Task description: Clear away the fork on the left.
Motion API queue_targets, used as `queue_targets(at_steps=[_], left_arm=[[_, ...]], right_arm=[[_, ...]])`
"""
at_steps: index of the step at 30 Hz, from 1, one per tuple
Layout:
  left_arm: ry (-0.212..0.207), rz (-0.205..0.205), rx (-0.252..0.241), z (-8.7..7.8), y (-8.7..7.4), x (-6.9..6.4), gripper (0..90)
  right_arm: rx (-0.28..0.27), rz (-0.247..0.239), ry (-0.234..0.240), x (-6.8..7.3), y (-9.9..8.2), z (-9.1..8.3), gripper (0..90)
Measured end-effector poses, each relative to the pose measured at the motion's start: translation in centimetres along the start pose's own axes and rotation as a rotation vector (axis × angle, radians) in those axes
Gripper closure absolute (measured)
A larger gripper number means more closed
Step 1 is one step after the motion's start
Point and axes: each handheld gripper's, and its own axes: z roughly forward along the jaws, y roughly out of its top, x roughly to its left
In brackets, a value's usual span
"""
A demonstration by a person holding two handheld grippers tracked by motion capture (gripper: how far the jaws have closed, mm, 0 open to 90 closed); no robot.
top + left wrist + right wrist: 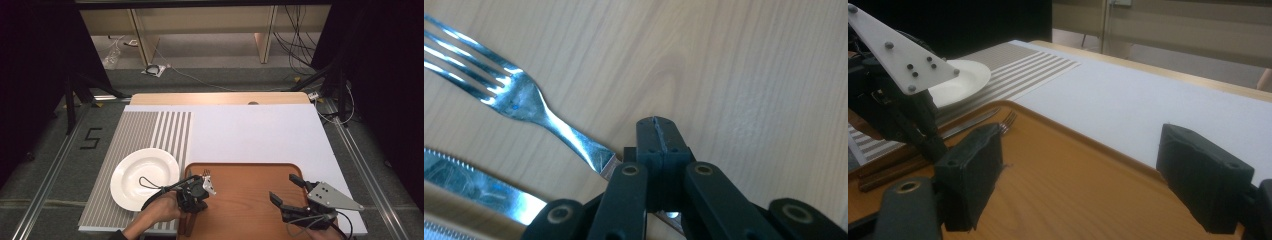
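Note:
A silver fork lies on the brown wooden tray, its tines pointing to the far side. My left gripper is shut, and the fork's handle runs in under the closed jaws near their base. In the high view the left gripper sits at the tray's left edge. A serrated knife lies alongside the fork. My right gripper hovers over the tray's right part, open, with nothing between its pads.
A white plate rests on the striped placemat left of the tray. A white mat covers the table beyond. Dark sticks lie along the tray's left rim.

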Motion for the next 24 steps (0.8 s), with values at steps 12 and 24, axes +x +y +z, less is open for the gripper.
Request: queue_targets(at_steps=[12, 24], left_arm=[[0.006, -0.047, 0.008, -0.27, -0.73, 0.41, 89.1], [0.001, -0.046, 0.013, -0.36, -0.87, 0.43, 87.5]], right_arm=[[-0.005, -0.003, 0.001, -0.01, 0.01, -0.03, 19.7], [-0.003, -0.003, 0.001, 0.03, 0.00, -0.02, 19.7]])
